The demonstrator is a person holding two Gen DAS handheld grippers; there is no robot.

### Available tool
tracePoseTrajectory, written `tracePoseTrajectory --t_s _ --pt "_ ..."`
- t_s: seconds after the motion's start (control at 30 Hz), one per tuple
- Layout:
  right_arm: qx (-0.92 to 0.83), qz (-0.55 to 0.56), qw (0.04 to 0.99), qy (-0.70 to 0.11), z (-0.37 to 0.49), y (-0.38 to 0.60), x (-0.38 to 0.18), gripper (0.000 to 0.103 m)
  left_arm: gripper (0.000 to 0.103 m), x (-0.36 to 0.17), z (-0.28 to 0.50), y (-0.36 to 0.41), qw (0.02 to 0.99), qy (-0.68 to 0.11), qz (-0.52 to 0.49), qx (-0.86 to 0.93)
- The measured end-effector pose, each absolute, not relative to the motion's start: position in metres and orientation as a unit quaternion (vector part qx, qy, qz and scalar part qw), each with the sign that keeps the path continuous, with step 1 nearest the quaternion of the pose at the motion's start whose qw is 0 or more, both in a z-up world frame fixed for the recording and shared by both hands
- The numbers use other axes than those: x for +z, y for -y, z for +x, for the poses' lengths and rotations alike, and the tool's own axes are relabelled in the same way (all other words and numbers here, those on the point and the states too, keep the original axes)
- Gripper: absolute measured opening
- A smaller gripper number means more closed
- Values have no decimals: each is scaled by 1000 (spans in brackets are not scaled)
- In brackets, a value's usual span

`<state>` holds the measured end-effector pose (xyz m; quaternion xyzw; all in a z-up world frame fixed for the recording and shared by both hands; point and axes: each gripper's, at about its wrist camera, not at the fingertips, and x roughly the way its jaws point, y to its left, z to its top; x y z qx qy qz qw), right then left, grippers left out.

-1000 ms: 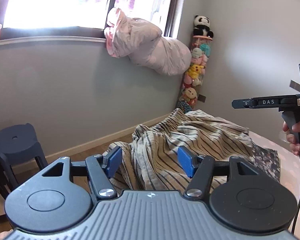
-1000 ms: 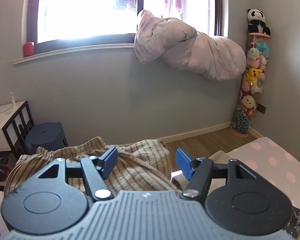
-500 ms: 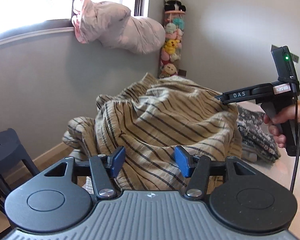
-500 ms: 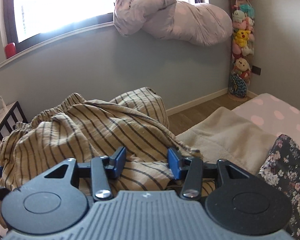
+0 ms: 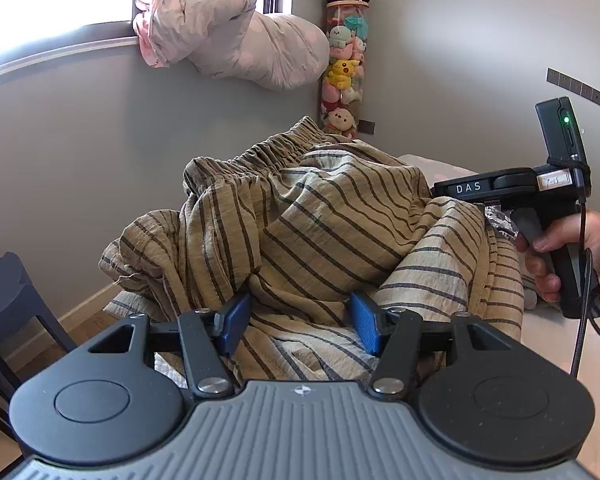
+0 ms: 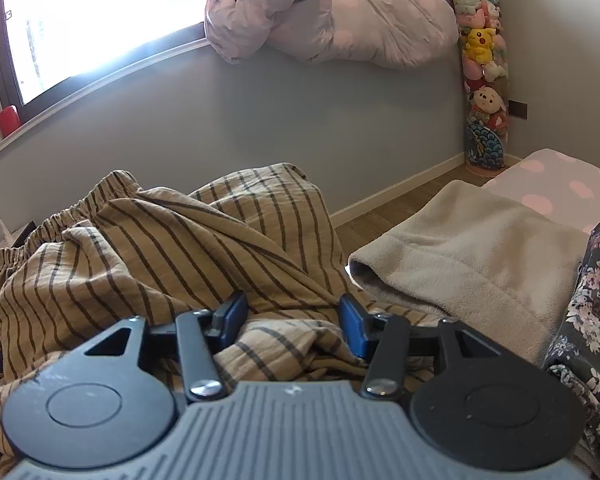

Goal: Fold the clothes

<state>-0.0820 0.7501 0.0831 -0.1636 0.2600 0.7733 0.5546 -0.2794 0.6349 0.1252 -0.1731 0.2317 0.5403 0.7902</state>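
A dark stool [image 5: 4,300] stands on the left by the wall. Next comes the left gripper [image 5: 300,322]. Its jaws are spread, with the striped trousers [image 5: 320,232] bunched up between them. The trousers lie in a big heap on the bed [image 6: 556,176]. The right gripper [image 6: 292,320] is pushed into the same heap, its jaws opening with striped cloth between them. To the right lie a beige blanket [image 6: 468,256] and a flowery cloth [image 6: 592,312].
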Motion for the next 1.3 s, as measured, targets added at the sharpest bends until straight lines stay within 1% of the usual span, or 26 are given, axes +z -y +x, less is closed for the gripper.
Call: tracePoseTrajectory --t_s 0.07,0.13,0.17,0.2,0.23,0.3,0.4,0.5,0.57,0.67,0.8,0.97,1.03,1.07,1.1,1.3 --pt "769 -165 565 -247 -83 -739 95 59 53 130 -279 -627 788 -236 -167 544" --pt "767 -164 576 -230 -84 -724 109 67 56 137 -277 -618 785 -240 -158 549" --pt "765 -164 582 -220 -85 -715 116 73 58 140 -276 -613 785 -241 -154 550" --pt "765 -163 586 -213 -85 -706 123 76 60 142 -275 -607 786 -241 -152 549" --pt "766 -163 587 -208 -86 -697 130 76 61 145 -274 -601 788 -240 -150 547" --pt "771 -162 583 -199 -88 -679 142 76 68 150 -271 -590 791 -240 -146 544" --pt "782 -175 572 -174 -101 -650 153 76 68 153 -266 -575 794 -244 -139 540" --pt "779 -198 571 -164 -119 -631 147 76 68 149 -258 -564 793 -256 -130 537" --pt "771 -205 578 -172 -126 -622 133 76 68 143 -256 -561 789 -262 -129 541" --pt "755 -200 588 -210 -124 -617 114 76 68 139 -257 -554 786 -273 -136 537" --pt "745 -178 598 -235 -113 -600 116 76 68 148 -264 -543 786 -276 -145 534" --pt "755 -157 598 -217 -109 -557 150 77 69 166 -269 -516 792 -254 -139 538" --pt "758 -145 600 -211 -108 -538 167 80 69 177 -272 -503 796 -236 -137 541" --pt "758 -139 601 -210 -108 -529 177 82 74 183 -273 -496 799 -223 -135 543" --pt "759 -135 602 -208 -109 -519 186 83 75 189 -275 -489 801 -212 -132 544" --pt "757 -134 607 -202 -114 -457 223 86 75 227 -274 -459 796 -192 -133 559"
